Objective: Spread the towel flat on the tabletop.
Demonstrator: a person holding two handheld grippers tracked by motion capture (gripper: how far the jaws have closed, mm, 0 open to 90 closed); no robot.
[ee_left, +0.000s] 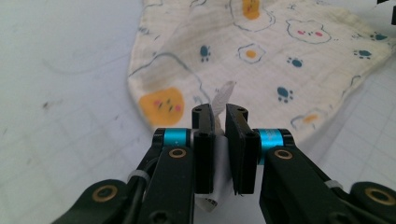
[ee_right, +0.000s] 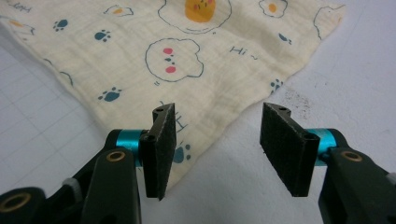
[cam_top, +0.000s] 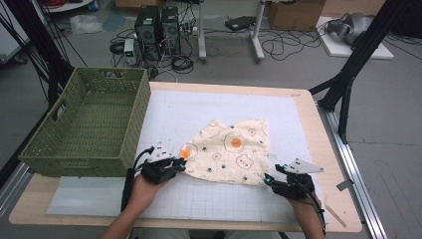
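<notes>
Cloth (ee_left: 261,51) tag pinched, left gripper (ee_left: 219,116).

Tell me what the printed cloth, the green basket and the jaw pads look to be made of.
Printed cloth: soft crinkled cotton gauze by the look, matte, fine puckered weave, limp folds. Green basket: woven wicker or plastic imitation; open lattice walls, slight sheen, can't tell which. Pads on the right gripper: black, matte, finely textured, probably foam or rubber. The left gripper pinches a white tag at the cloth's edge.

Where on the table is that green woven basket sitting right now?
In the high view the green basket stands at the table's left edge, left of the printed cloth and just behind the left gripper.
</notes>
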